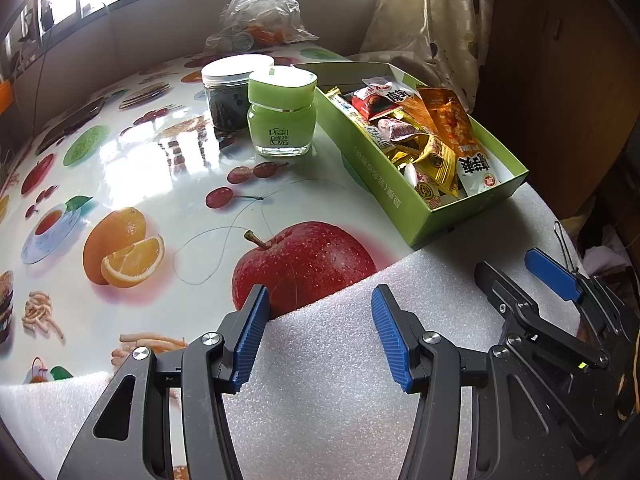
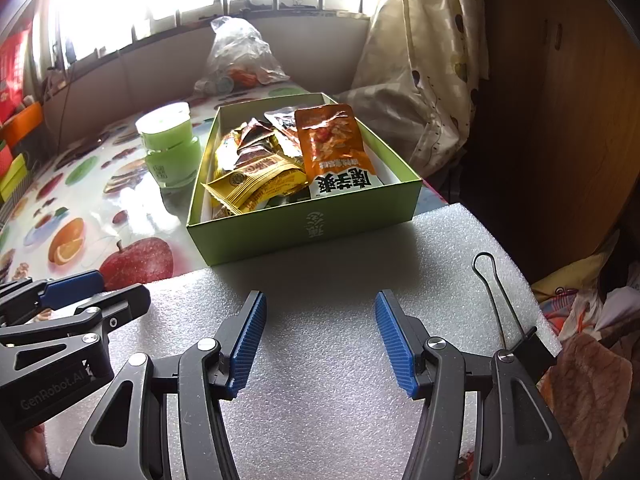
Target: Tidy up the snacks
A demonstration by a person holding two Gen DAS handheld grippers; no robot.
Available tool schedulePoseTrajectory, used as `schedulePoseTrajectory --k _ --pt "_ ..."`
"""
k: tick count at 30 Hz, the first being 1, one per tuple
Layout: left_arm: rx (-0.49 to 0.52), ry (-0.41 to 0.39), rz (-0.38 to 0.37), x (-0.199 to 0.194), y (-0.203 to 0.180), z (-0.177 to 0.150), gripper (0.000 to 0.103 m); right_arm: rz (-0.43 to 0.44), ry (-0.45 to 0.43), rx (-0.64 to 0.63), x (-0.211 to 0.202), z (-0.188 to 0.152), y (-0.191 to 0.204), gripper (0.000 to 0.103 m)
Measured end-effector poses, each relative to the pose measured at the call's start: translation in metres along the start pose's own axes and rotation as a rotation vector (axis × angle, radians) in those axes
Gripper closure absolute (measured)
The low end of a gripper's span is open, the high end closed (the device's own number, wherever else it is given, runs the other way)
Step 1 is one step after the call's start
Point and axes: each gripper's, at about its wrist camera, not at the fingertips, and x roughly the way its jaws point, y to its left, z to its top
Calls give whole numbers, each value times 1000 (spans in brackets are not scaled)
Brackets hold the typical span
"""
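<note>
Both tools hover low over the white foam sheet (image 2: 320,320) at the near edge of the table, side by side, and neither holds anything: the left gripper (image 1: 318,336) has its blue pads spread wide with only foam between them, and the right gripper (image 2: 320,340) stands just as wide, nothing in its span. Ahead sits the green box (image 2: 304,228), its near end resting on the foam, its far end on the fruit-print tablecloth (image 1: 132,184). The snacks (image 2: 280,168) are piled loosely inside it, an orange packet (image 2: 336,140) lying on top toward the right wall and yellow wrappers (image 2: 256,188) crowding the near left corner, a jumble, which looks like the reason they need sorting. From the right tool the box is straight ahead and near; from the left it lies ahead and off to the right. A green jar (image 1: 282,120) and a white-lidded jar (image 1: 228,92) stand upright just left of the box, possibly waiting as containers, though that's my guess. A binder clip (image 2: 516,340) grips the foam's right edge, likely to keep it flat.
</note>
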Motion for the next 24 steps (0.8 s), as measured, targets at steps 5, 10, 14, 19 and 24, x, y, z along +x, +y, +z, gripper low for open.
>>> schedulePoseTrajectory --k 5,10,14,19,24 --pt "-1 0 -1 0 0 0 49 0 0 1 0 0 0 46" --pt "-2 0 -2 0 0 0 49 1 0 0 0 0 0 46" --pt "-2 0 -1 0 1 0 49 1 0 0 0 0 0 46" --pt "-1 0 1 0 1 -1 49 1 -1 0 0 0 0 46" --pt "-6 0 -1 0 1 -1 49 0 -1 -1 0 0 0 46"
